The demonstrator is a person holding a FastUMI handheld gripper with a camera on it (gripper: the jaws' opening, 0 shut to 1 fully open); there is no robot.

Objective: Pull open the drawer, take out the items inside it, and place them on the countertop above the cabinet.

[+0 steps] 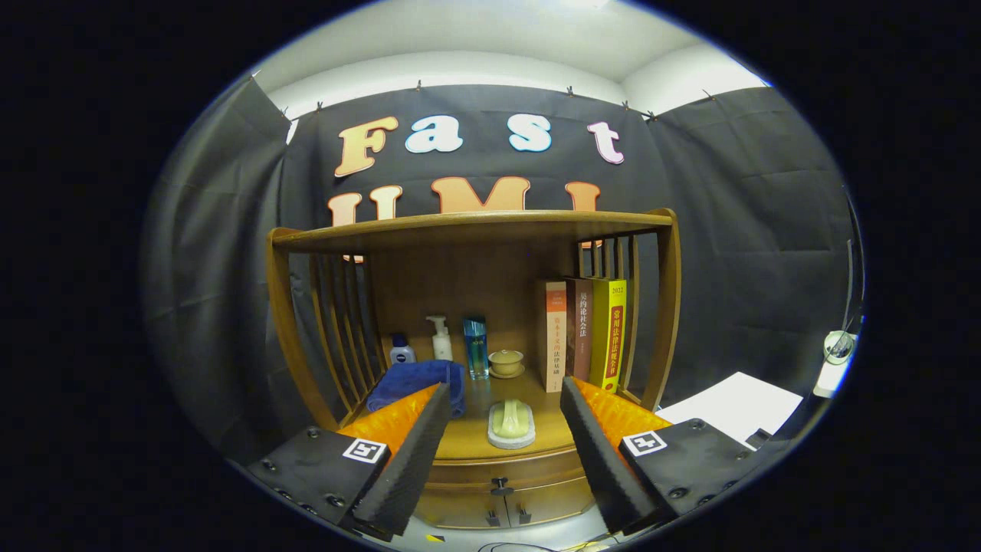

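The tongs (506, 399) were held wide open, gripping nothing, before the closed drawer (502, 471); a brush (511, 423) lay near the countertop's (467, 441) front edge.

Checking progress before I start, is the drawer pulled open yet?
No, the drawer sits flush in the cabinet, its knob untouched between the open jaws.

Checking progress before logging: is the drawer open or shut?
Shut: the drawer front sits flush under the countertop, knob untouched between the open gripper fingers.

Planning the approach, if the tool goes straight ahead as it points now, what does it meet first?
Probably the pale green brush on its white oval dish atop the wooden cabinet, ahead between the open tool's fingers; depth is uncertain.
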